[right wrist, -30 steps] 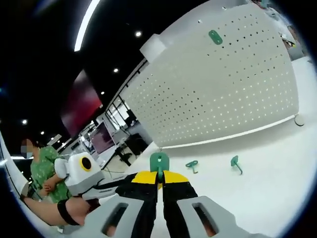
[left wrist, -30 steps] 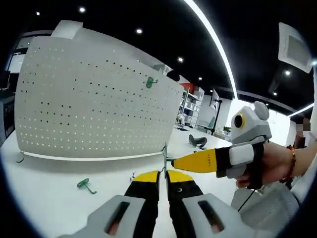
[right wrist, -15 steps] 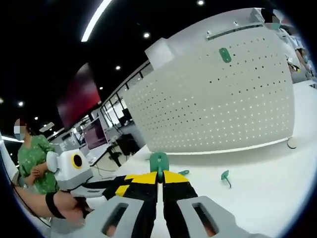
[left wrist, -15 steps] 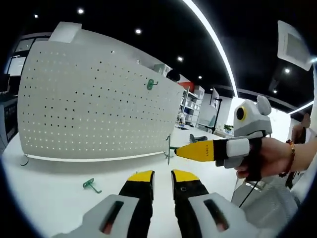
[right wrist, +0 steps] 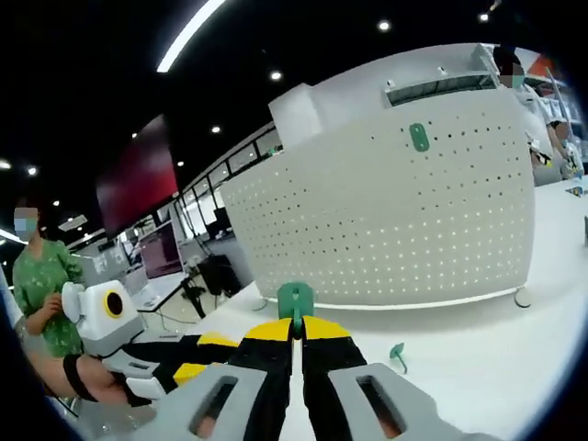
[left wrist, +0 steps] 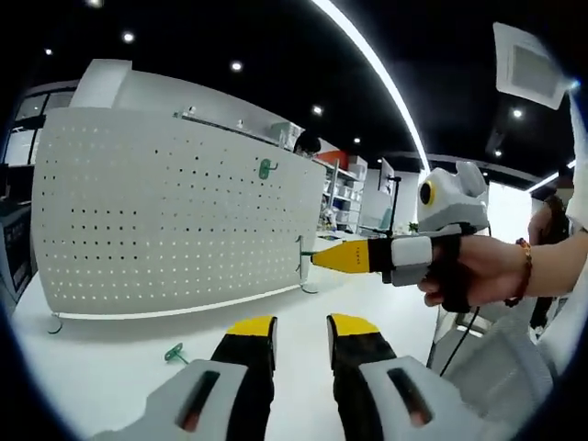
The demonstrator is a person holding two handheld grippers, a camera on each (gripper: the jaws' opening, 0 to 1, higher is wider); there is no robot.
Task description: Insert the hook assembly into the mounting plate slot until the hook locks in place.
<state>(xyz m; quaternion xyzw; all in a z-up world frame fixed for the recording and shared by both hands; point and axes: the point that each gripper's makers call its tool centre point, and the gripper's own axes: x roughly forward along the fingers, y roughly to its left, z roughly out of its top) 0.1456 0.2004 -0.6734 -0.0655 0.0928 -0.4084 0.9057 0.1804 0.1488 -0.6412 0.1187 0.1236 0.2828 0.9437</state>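
pinching a green hook (right wrist: 296, 299), right gripper (right wrist: 295, 333) faces the pegboard (right wrist: 404, 230).

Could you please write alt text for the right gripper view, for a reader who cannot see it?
The right tool, shut on a green hook, points toward a white pegboard standing on a white table. Another green hook hangs high on the board, and one more lies on the table.

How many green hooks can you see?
3: one hook on the pegboard, one held in the right gripper, one lying on the table. Others may be hidden.
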